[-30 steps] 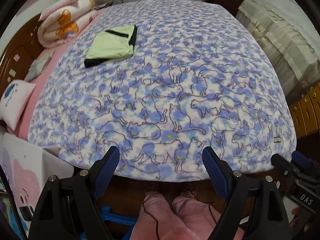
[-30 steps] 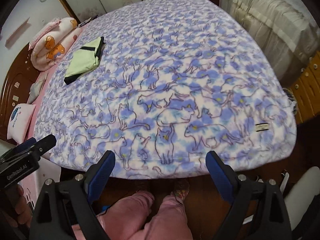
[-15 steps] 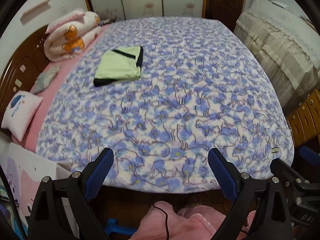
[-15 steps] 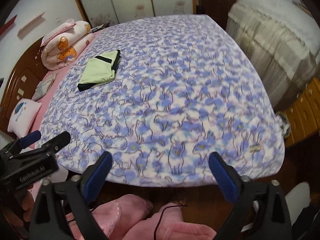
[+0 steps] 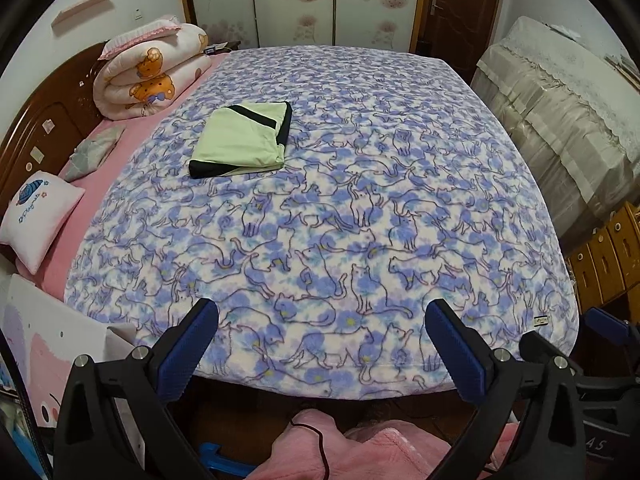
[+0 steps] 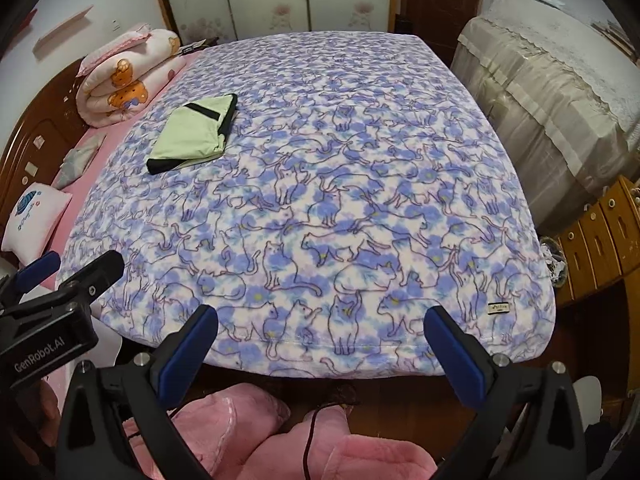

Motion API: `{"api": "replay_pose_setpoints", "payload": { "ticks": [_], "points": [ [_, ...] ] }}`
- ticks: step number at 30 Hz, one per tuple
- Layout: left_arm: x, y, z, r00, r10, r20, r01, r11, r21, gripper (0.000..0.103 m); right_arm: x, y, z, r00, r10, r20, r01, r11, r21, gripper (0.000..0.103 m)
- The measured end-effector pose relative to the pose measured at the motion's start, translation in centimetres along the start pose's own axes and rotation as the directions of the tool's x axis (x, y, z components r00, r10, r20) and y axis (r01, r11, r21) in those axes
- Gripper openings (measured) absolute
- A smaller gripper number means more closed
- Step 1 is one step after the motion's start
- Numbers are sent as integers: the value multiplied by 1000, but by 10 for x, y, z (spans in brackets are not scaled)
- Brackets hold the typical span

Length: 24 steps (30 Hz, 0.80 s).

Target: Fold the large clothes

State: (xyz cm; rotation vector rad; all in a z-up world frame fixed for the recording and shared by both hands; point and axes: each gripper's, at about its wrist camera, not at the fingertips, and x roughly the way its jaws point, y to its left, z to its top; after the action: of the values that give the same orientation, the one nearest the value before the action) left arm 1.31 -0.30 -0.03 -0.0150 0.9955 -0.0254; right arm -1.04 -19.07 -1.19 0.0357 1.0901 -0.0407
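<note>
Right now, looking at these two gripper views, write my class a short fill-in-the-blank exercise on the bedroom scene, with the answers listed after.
1. The folded garment lying on the bed is light ____ with black trim.
2. The blanket spread over the bed is printed with outlines of ____.
3. The rolled quilt by the headboard shows a cartoon ____.
4. Both the left gripper and right gripper hold ____.

Answers: green; cats; bear; nothing

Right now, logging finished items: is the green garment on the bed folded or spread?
Folded: the green garment lies as a compact layered rectangle on the cat-print blanket.
</note>
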Motion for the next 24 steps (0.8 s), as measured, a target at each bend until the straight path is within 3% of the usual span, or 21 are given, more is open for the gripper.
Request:
{"api": "replay_pose_setpoints", "payload": {
  "ticks": [12, 24],
  "points": [
    [21, 3, -7, 996, 35, -83, -35, 999, 11, 102, 9, 6, -2, 999, -11, -33, 10, 1000, -25, 103],
    [36, 5, -10, 989, 23, -143, -24, 1000, -6, 102, 27, -3, 1, 997, -9, -82, 7, 1000, -28, 103]
  ]
}}
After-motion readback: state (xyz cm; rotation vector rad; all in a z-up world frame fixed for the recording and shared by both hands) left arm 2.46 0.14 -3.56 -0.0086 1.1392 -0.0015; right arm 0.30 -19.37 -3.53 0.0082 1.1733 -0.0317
